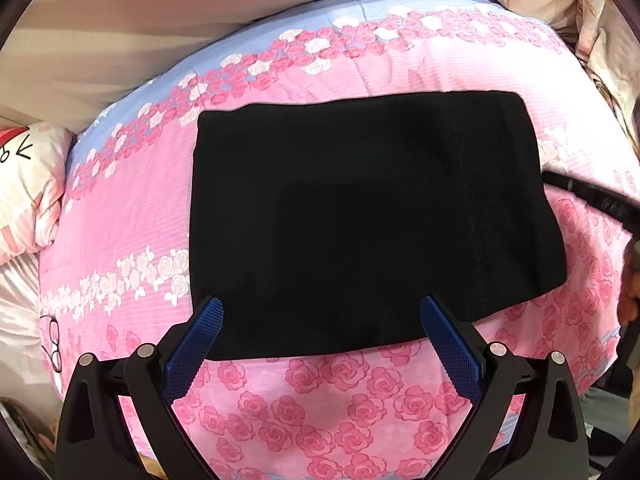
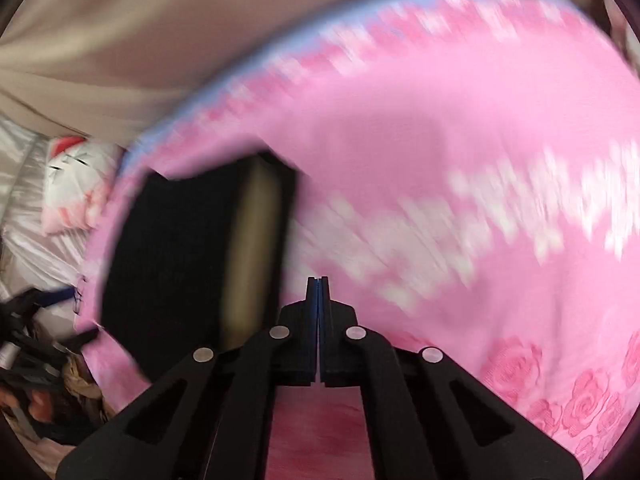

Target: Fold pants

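Black pants (image 1: 360,216) lie folded into a flat rectangle on a pink rose-print bed cover (image 1: 320,408). My left gripper (image 1: 320,312) hangs open over the rectangle's near edge, its blue pads (image 1: 200,340) spread wide with nothing held. In the right wrist view, which is blurred by motion, the pants (image 2: 172,264) show at the left with a pale band along their right edge. My right gripper (image 2: 319,284) is shut with its fingers pressed together and empty, over the bare cover (image 2: 440,160) to the right of the pants.
A white and pink pillow (image 1: 28,184) lies at the bed's left side, and a pair of glasses (image 1: 54,340) rests near it. Beige fabric (image 1: 200,20) runs behind the bed. Dark clutter (image 2: 36,344) sits off the bed's left edge.
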`<state>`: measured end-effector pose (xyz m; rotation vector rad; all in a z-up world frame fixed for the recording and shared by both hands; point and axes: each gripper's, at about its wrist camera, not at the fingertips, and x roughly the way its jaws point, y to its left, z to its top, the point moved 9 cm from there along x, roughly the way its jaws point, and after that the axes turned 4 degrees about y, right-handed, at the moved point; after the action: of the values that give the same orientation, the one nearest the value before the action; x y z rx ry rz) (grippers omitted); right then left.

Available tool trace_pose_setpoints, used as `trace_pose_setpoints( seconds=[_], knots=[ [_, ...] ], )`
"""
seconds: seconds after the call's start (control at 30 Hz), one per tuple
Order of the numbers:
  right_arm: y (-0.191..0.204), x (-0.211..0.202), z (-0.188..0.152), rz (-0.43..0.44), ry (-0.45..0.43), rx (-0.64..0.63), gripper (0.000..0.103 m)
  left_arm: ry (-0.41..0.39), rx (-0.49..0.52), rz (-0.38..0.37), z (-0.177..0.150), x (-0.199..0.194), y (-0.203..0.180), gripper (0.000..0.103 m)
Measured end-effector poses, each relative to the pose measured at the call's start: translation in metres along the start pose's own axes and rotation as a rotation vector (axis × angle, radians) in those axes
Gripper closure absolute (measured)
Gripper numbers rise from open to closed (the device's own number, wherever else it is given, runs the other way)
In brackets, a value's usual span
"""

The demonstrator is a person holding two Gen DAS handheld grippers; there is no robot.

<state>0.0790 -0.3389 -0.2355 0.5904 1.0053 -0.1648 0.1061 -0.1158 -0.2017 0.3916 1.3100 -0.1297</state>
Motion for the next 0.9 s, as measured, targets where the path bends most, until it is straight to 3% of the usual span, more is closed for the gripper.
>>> trace_pose_setpoints(
  seconds=[0.03, 0.1, 0.13, 0.2, 0.27, 0.4, 0.53, 0.7, 0.8, 0.9],
  knots=[
    [-0.007, -0.001, -0.007, 0.011, 0.035, 0.049, 0.099, 0.005, 0.001, 0.009, -0.001, 0.002, 0.004, 0.005],
    [-0.007, -0.022, -0.012, 0.112, 0.01, 0.138, 0.092, -0.016, -0.026, 0.009, 0.001, -0.001, 0.018, 0.005],
    [-0.003, -0.036, -0.013, 0.195, -0.024, 0.185, 0.056, -0.037, -0.054, -0.021, 0.004, -0.003, 0.029, 0.005],
    [-0.002, -0.044, -0.015, 0.168, -0.062, 0.212, 0.006, -0.031, -0.117, -0.086, 0.006, 0.003, 0.052, 0.005],
    [0.012, -0.043, -0.014, 0.162, -0.071, 0.159, 0.005, -0.007, -0.207, -0.153, 0.005, 0.019, 0.083, 0.005],
    [0.036, -0.019, -0.018, 0.136, 0.006, 0.103, 0.005, 0.051, -0.331, -0.327, 0.003, 0.05, 0.121, 0.005],
    [0.054, 0.008, -0.028, 0.117, 0.089, 0.067, 0.005, 0.054, -0.322, -0.455, 0.008, 0.067, 0.119, 0.005],
    [0.059, 0.019, -0.037, 0.087, 0.096, 0.09, 0.005, 0.077, -0.239, -0.492, 0.013, 0.091, 0.093, 0.005],
    [0.065, 0.021, -0.036, 0.141, 0.079, 0.13, 0.009, 0.035, -0.228, -0.51, 0.02, 0.092, 0.09, 0.005],
    [0.073, 0.027, -0.031, 0.122, 0.048, 0.119, 0.009, 0.008, -0.172, -0.513, 0.026, 0.091, 0.081, 0.005]
  ],
)
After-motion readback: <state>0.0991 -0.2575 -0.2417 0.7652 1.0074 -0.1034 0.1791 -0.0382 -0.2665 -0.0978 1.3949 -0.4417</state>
